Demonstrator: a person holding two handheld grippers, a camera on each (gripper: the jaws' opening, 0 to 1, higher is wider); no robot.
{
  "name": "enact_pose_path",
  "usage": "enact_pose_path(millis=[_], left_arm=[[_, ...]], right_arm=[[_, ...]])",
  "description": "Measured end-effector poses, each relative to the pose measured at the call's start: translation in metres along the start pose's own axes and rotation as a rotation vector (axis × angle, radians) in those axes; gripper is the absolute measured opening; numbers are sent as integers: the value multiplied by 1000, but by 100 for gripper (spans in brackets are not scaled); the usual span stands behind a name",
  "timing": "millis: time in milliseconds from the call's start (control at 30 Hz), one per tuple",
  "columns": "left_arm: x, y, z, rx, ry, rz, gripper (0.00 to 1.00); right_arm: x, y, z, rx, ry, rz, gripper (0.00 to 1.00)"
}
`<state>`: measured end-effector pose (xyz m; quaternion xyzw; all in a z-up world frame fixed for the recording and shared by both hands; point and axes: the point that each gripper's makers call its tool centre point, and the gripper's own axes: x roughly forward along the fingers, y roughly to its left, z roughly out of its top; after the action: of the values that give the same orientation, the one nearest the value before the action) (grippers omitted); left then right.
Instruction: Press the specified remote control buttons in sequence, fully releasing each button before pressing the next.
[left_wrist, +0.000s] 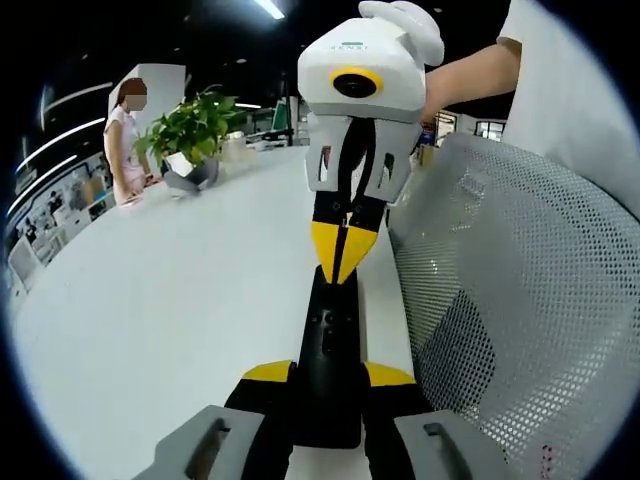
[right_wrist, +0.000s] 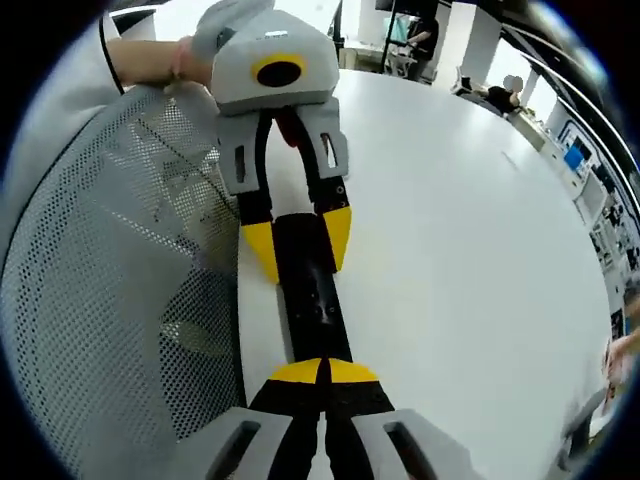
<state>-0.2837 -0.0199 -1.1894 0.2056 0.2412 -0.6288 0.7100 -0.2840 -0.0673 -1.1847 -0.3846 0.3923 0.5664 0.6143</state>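
A long black remote control (left_wrist: 328, 330) lies along the white table's (left_wrist: 180, 300) edge. My left gripper (left_wrist: 328, 373) is shut on its near end, one yellow-tipped finger on each side. My right gripper (left_wrist: 340, 255) comes in from the far side with its yellow tips pressed together, pointing down onto the remote's far end. In the right gripper view the shut right gripper (right_wrist: 322, 372) meets the remote (right_wrist: 310, 290) at its near end. The left gripper (right_wrist: 300, 240) clamps the other end there. I cannot make out which button is under the tips.
A grey mesh chair back (left_wrist: 520, 300) (right_wrist: 110, 250) stands close against the table edge beside the remote. A potted plant (left_wrist: 195, 130) sits at the table's far end, with a person (left_wrist: 125, 140) standing behind it. The table (right_wrist: 450, 250) stretches wide on the other side.
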Motion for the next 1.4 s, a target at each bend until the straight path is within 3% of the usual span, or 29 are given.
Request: enact_pose_path(millis=[233,333,400,567,633,800,1100,1267,1400], left_arm=[[0,0,0,-2,0,1,25],[0,-1,0,-2,0,1,25],[-1,-1,0,-2,0,2,25],[-1,-1,-1,1,3,4,25],[-1,-1,-1,1,4,4,25],[-1,-1,-1,1,3,2,25],[-1,-2,-1,0,3,0,25],[-1,-2,-1,-1,3,1,25],[-1,-2,-1,0,4,1,25]], right_arm=[[1,-1,0,10,45,40,0],[0,0,-1,27,-5,13,0],[-1,-1,0,-58,-39,-11,0],[-2,2,3,67,-94,-26,1],[-3,-3,1,59,-86,-47,6],[-4,-3,4,61,-105,-28,6],[0,3,5,-6,-74,7,6],[1,4,4,-142,38,28,6],[3,3,6,-137,95,42,6]])
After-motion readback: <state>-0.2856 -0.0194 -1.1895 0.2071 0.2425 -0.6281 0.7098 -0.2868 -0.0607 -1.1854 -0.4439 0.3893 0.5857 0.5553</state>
